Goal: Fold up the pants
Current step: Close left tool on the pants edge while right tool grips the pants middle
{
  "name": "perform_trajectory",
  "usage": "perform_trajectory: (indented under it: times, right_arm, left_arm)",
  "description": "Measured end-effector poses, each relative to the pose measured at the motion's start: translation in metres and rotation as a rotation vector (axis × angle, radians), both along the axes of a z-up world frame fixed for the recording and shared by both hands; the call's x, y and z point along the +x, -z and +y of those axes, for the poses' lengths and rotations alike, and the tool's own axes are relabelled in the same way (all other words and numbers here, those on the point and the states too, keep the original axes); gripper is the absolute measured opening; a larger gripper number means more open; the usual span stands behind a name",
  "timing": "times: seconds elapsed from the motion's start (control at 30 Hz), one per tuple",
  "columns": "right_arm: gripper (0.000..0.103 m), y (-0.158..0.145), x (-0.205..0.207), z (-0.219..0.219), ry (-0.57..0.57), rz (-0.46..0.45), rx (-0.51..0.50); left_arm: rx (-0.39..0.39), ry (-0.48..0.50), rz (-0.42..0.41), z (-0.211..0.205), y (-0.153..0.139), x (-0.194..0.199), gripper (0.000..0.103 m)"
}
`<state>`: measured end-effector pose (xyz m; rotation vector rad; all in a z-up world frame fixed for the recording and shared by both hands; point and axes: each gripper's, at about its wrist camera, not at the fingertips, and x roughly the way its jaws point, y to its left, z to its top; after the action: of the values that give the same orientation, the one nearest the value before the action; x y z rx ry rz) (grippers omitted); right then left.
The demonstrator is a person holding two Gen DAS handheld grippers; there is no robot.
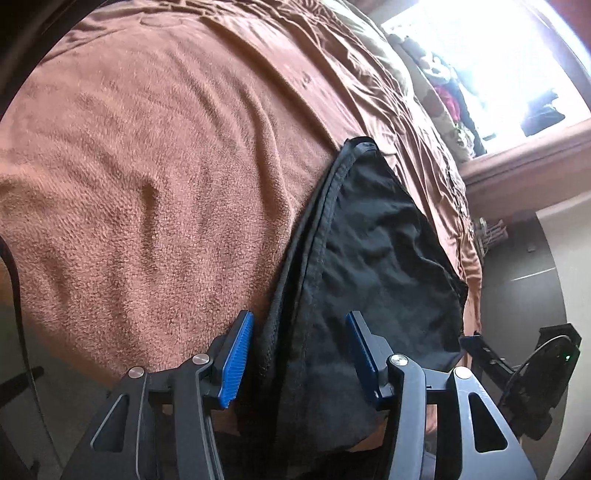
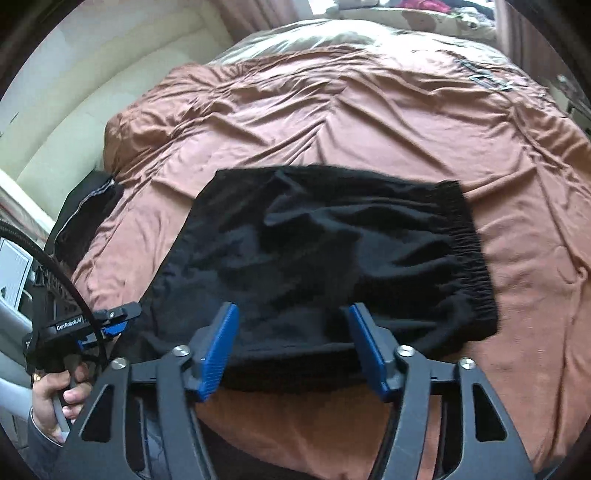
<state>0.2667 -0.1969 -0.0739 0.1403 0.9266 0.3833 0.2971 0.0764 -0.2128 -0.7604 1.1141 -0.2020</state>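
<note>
Black pants (image 2: 325, 258) lie folded into a wide rectangle on the brown bedcover (image 2: 369, 129), the elastic waistband (image 2: 469, 258) on the right. My right gripper (image 2: 293, 332) hovers at the near folded edge, open, with that edge lying between its blue pads. In the left wrist view the pants (image 1: 376, 258) run away from me, the seamed edge (image 1: 317, 221) on the left. My left gripper (image 1: 299, 350) is open astride that end, and its pads do not squeeze the cloth. A hand (image 2: 51, 402) holds the left gripper (image 2: 118, 321) by the pants' left end.
A fuzzy brown blanket (image 1: 147, 184) covers the bed left of the pants. Another dark garment (image 2: 85, 210) lies at the bed's left edge. Cream bedding (image 2: 332, 33) and a heap of clothes (image 1: 443, 85) sit at the far end, under a bright window (image 1: 498, 55).
</note>
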Motion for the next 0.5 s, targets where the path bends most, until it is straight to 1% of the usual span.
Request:
perform_trajectory:
  times: [0.03, 0.13, 0.2, 0.23, 0.27, 0.33, 0.5]
  right_arm:
    - [0.048, 0.001, 0.005, 0.004, -0.006, 0.005, -0.005]
    - [0.047, 0.008, 0.018, 0.014, -0.044, 0.020, 0.001]
    - [0.047, 0.011, 0.026, 0.020, -0.056, 0.028, 0.004]
    - [0.045, 0.013, 0.030, 0.023, -0.060, 0.031, 0.000]
    - [0.041, 0.015, 0.032, 0.026, -0.064, 0.035, -0.005]
    - [0.037, 0.021, 0.042, 0.031, -0.065, 0.055, -0.018]
    - [0.036, 0.030, 0.064, 0.042, -0.067, 0.094, -0.023]
  left_arm:
    - [0.000, 0.004, 0.005, -0.001, 0.001, 0.000, 0.049]
    - [0.020, 0.030, 0.003, -0.008, -0.001, 0.001, 0.043]
    - [0.032, 0.039, 0.011, -0.011, -0.001, 0.002, 0.031]
    - [0.031, 0.033, 0.023, -0.010, 0.001, 0.002, 0.027]
    - [0.026, 0.025, 0.030, -0.009, 0.003, 0.003, 0.021]
    - [0.003, 0.003, 0.038, -0.005, 0.007, 0.001, 0.018]
    - [-0.029, -0.019, 0.046, 0.000, 0.010, -0.003, 0.017]
